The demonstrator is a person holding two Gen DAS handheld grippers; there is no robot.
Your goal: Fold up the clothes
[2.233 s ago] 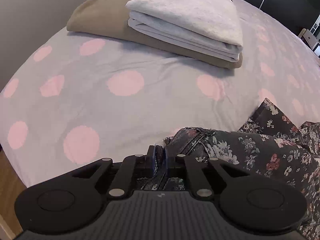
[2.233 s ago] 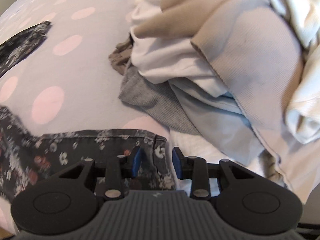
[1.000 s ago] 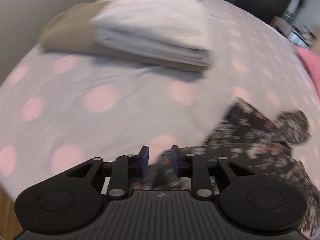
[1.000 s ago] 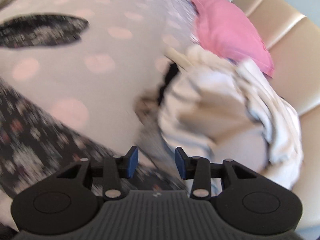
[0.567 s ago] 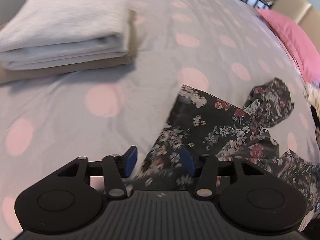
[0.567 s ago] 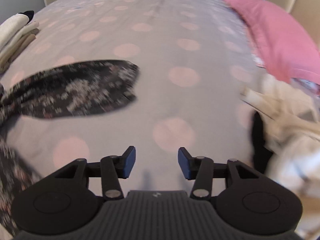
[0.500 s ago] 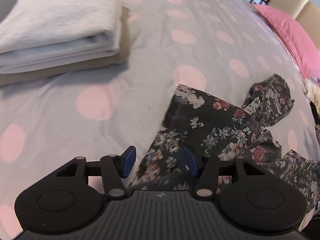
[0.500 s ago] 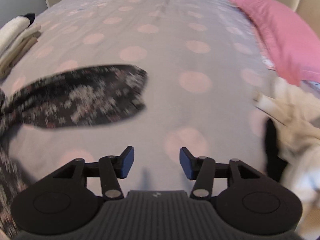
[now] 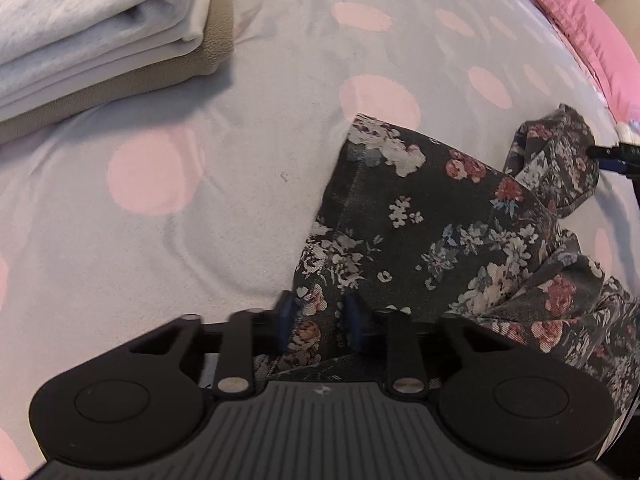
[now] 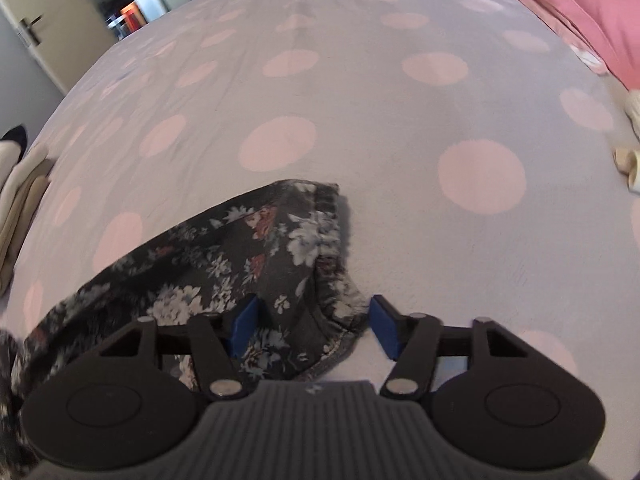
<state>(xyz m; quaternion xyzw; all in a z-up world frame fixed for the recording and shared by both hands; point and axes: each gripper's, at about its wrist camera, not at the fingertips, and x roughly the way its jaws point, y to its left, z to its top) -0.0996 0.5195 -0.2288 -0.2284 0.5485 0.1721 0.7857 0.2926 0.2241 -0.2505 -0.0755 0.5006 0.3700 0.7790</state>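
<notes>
Two grippers are down on the dark floral garment [image 9: 432, 216], which lies rumpled on the pink-dotted bedsheet [image 9: 168, 216]. The left gripper [image 9: 318, 316] has just been closing, its jaws now narrow and pinching a fold of the cloth. The right gripper [image 10: 310, 326] has just eased narrower yet stands half open, straddling the garment's hem without pressing it. Folded clothes [image 9: 100, 24] sit stacked well apart
</notes>
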